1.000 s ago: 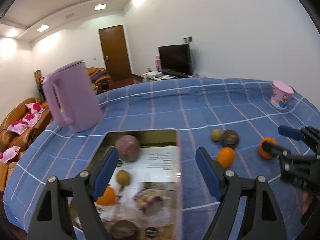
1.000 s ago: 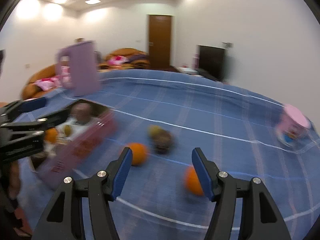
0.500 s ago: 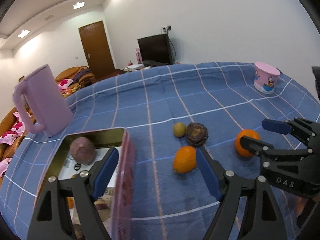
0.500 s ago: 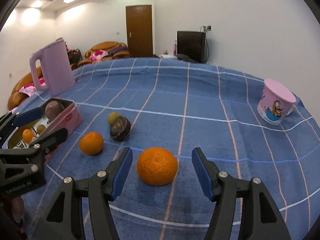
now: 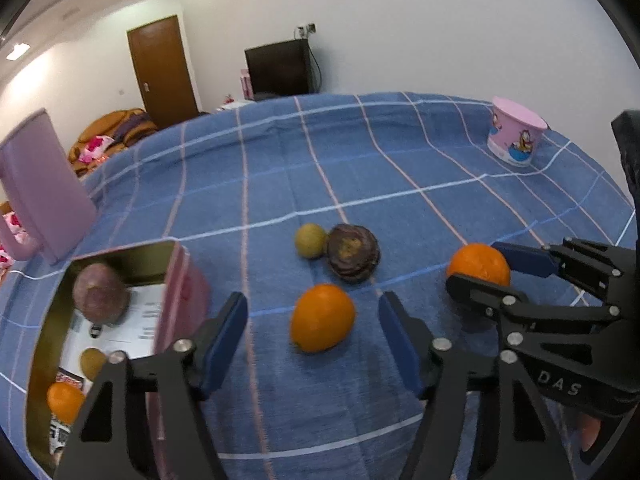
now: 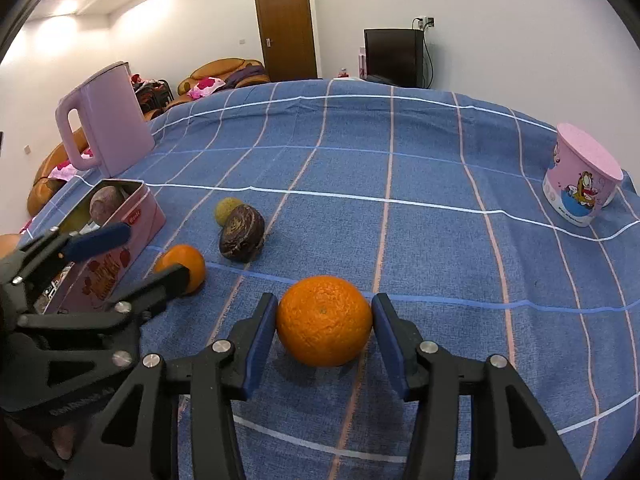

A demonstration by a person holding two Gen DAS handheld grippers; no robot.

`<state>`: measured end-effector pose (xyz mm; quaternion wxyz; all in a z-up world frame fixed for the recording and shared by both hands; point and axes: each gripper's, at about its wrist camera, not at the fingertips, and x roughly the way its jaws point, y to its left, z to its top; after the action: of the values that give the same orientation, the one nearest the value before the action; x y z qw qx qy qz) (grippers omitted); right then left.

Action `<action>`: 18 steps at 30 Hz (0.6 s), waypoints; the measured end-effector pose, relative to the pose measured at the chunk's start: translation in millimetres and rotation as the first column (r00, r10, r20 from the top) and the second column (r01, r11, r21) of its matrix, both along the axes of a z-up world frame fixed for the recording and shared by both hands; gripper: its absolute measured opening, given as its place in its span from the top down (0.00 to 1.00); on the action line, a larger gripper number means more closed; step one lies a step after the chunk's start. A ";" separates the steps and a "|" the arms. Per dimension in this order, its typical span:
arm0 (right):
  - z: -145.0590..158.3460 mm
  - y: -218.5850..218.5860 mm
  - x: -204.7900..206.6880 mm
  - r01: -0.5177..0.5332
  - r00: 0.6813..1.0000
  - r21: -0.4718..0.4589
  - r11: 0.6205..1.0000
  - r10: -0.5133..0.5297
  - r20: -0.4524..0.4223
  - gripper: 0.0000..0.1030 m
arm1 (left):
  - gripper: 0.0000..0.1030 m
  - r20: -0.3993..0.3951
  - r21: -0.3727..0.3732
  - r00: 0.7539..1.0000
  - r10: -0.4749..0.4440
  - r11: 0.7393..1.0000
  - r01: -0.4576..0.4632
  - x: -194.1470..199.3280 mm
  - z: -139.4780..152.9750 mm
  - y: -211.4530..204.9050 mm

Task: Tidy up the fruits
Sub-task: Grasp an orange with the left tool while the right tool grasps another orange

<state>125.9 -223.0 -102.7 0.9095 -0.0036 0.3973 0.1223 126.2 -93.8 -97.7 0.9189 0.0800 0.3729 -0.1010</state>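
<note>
A large orange [image 6: 324, 325] lies on the blue checked cloth between the pads of my right gripper [image 6: 325, 330], whose jaws touch or nearly touch its sides; it also shows in the left wrist view [image 5: 478, 262]. My left gripper [image 5: 314, 338] is open around a smaller orange [image 5: 322, 317], not touching it. A dark wrinkled fruit [image 5: 353, 252] and a small yellow-green fruit [image 5: 310, 240] lie just beyond. A pink tin box [image 5: 176, 300] at the left holds a purple fruit [image 5: 100, 294], a small orange [image 5: 64, 400] and another small fruit.
A lilac kettle [image 6: 106, 120] stands at the far left of the table. A pink cartoon cup [image 6: 580, 180] stands at the far right near the table edge. A door, a television and sofas are beyond the table.
My left gripper swung right from over the tin to the small orange. My right gripper moved forward and narrowed around the large orange.
</note>
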 end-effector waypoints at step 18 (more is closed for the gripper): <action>5.4 0.0 -7.8 -0.022 0.999 0.020 1.000 0.021 0.042 0.51 | 0.64 -0.034 -0.040 0.999 -0.017 0.999 0.016 3.7 -6.4 0.5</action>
<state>118.1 -223.0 -97.3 0.9163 -0.0010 0.3767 0.1360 129.8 -93.2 -104.2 0.9129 0.0631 0.3859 -0.1174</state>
